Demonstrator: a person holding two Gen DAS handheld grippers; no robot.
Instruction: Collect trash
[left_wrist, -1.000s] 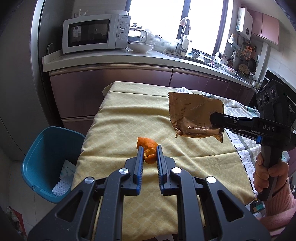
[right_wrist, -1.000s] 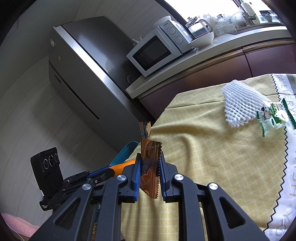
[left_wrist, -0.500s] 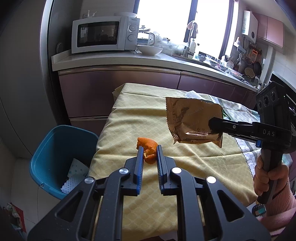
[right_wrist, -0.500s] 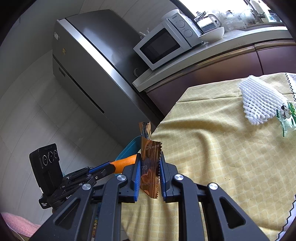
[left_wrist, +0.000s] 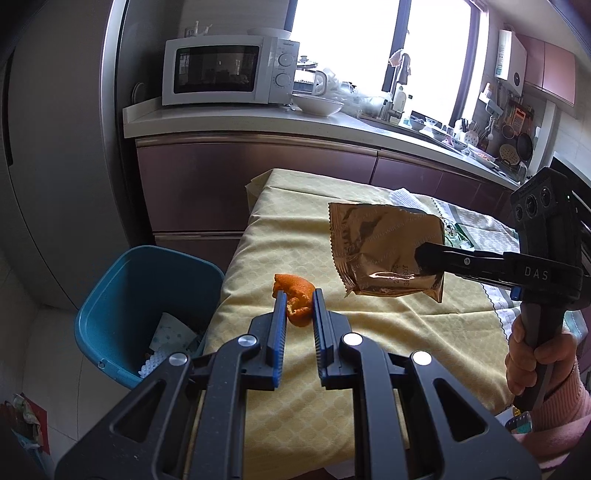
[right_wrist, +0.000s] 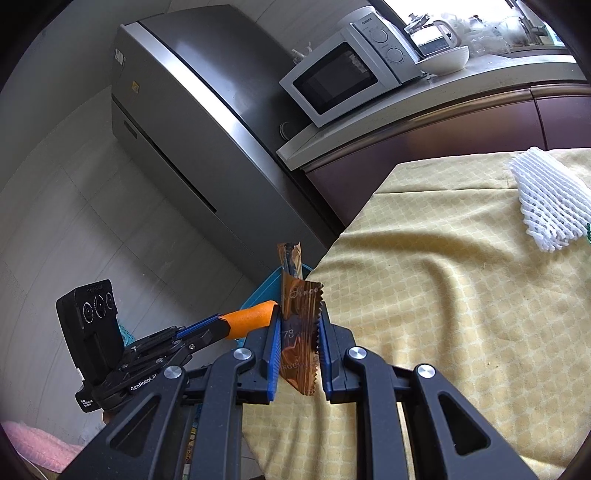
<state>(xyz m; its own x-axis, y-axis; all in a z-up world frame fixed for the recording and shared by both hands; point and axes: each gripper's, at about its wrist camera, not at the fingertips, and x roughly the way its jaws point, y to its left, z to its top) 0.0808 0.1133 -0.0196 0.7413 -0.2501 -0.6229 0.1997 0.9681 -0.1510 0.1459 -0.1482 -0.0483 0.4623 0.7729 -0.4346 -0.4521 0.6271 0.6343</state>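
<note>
Left wrist view: the left gripper (left_wrist: 299, 299) has its jaws drawn narrow and pinches a piece of orange peel (left_wrist: 294, 297) between its blue pads, held above the near edge of the yellow tablecloth (left_wrist: 303, 236). To its right, the right gripper (left_wrist: 424, 254) clamps a brown foil snack wrapper (left_wrist: 380, 243), which hangs in the air over the table. A hand (left_wrist: 532, 354) in a pink sleeve (left_wrist: 557, 432) grips that tool's handle. Down on the floor at the left, beside the table's corner, stands a blue trash bin (left_wrist: 122, 295) with white paper and foam netting already inside. A white microwave (left_wrist: 229, 70) sits on the counter behind.

Right wrist view: the right gripper (right_wrist: 299, 328) is closed narrowly on the snack wrapper (right_wrist: 299, 317), which stands upright between the pads. The left gripper (right_wrist: 240, 325) reaches in from the left, the orange peel (right_wrist: 251, 317) at its tip, just beside the wrapper. A sliver of the bin (right_wrist: 266, 288) shows behind them. A white foam fruit net (right_wrist: 546, 199) lies on the tablecloth (right_wrist: 424, 277) far right. A steel refrigerator (right_wrist: 192, 122) stands beyond.
</note>
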